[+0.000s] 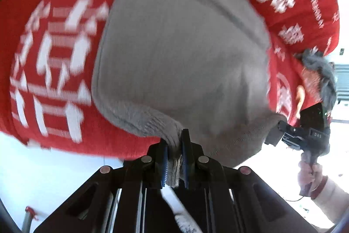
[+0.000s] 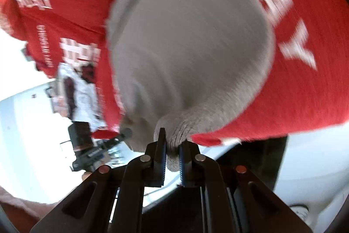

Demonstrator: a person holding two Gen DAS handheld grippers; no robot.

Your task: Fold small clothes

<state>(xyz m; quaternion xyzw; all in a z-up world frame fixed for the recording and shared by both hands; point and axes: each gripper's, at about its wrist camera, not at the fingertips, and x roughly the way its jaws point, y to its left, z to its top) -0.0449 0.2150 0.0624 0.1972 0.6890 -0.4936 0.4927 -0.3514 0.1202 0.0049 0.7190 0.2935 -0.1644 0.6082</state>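
Left gripper and right gripper are each clamping a corner of the grey garment; uneven pulling risks slipping the hem.

The grey knit garment fills the middle of both wrist views and blocks the way straight ahead of each gripper. Around it on every upper side lies the red printed cloth, which closes off the room above, left and right of the garment. Below the garment, to its left in the left wrist view, the white table shows bare and open. To the garment's lower right the right gripper and the hand holding it stand in the way
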